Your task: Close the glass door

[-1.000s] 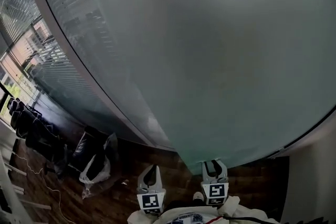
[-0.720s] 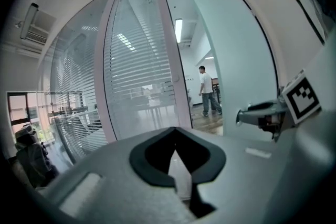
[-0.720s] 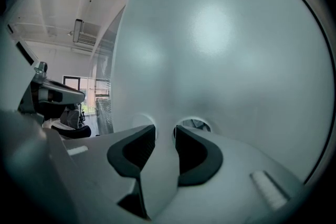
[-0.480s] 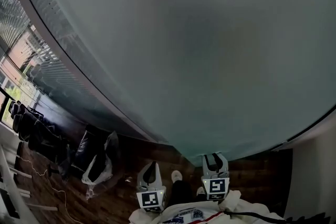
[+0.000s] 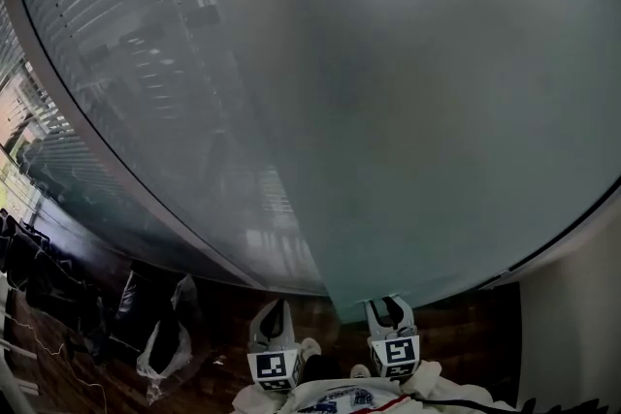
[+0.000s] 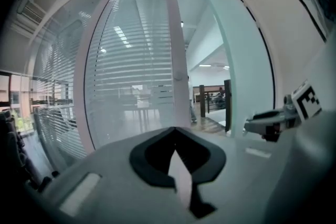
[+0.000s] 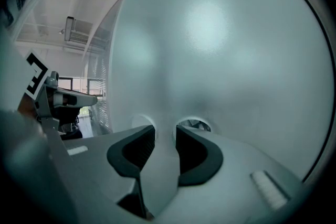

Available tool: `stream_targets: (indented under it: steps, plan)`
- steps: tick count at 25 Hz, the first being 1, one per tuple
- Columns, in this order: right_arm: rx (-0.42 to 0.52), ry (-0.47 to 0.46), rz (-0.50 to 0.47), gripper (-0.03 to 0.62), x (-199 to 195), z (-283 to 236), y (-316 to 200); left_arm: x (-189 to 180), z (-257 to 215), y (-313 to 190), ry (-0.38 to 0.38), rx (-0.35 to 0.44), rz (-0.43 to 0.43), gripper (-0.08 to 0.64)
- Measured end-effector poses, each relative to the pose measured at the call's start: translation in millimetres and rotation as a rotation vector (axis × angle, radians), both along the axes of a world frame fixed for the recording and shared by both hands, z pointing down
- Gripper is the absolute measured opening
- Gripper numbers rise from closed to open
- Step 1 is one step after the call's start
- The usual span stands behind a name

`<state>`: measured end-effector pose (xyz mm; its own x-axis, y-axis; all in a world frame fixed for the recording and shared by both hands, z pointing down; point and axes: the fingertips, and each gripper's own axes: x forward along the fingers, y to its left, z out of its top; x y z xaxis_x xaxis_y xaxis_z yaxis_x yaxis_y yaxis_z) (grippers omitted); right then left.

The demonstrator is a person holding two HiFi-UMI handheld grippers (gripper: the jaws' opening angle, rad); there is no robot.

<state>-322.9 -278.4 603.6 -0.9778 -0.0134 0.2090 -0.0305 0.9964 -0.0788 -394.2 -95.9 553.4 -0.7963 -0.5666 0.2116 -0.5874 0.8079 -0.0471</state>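
The frosted glass door [image 5: 437, 111] fills most of the head view, and its free edge comes down to the floor between my two grippers. My right gripper [image 5: 390, 307] is low against the door. In the right gripper view its jaws [image 7: 166, 131] stand apart, tips at the frosted pane [image 7: 220, 50], and I see nothing between them. My left gripper [image 5: 275, 313] hangs beside it, left of the door's edge and clear of the glass. In the left gripper view its jaws [image 6: 174, 131] meet at the tip, and the door's edge [image 6: 239, 76] and my right gripper [image 6: 249, 124] show at right.
A fixed glass wall with slatted blinds [image 5: 116, 63] curves away on the left, with a white frame post [image 6: 176, 50]. Dark chairs [image 5: 39, 276] and bags [image 5: 160, 344] stand on the wood floor at lower left. A white wall [image 5: 572, 325] lies right of the door.
The slatted glass wall now fills more of the head view's left side. My left gripper has shifted sideways a little. The right gripper stays at the door.
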Motion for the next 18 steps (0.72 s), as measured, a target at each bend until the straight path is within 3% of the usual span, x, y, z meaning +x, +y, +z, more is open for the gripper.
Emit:
stream_targets:
  steps: [9,18]
  plan:
    - [-0.011,0.003,0.081,0.130,-32.3,2.8,-19.5,-68.0,2.4,-13.6,0.034,0.037,0.092,0.003]
    - [-0.024,-0.001,0.148,0.130,-55.9,4.6,-35.5,-94.2,6.0,-21.3,0.048,0.053,0.195,0.003]
